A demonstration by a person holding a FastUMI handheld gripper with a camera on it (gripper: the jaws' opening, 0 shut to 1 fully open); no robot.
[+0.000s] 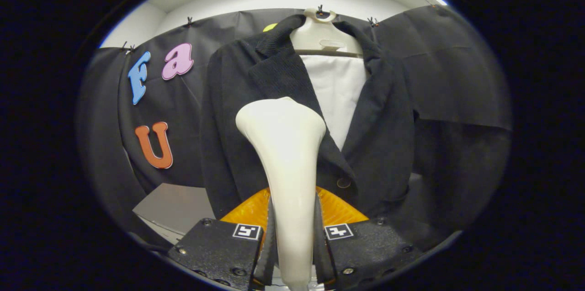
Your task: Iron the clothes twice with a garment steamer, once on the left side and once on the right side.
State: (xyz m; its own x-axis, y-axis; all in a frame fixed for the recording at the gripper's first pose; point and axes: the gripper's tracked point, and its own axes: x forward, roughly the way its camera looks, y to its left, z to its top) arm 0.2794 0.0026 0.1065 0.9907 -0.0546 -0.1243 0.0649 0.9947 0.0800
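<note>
Cream plastic first: we have the steamer [285, 154] clamped by its handle, the fingers [292, 240] closed snug on both sides of it, head pointing up and forward. Holding it low on the handle keeps the wide head clear to meet the cloth.

Just beyond the head hangs the jacket [256, 113], dark, open at the front, with a button [343, 182] showing near the bottom. The steamer head sits over the left front panel, beside the lapel; we can't tell whether it touches the fabric. Our read: this is the left-side pass, right side not yet done.

Inside the jacket is a white shirt [337, 85], both on a pale hanger [325, 35] hooked high so the fabric hangs flat for steaming.

Behind, black cloth wall [457, 76]; a grey counter [176, 206] sits low beside the jacket.
</note>
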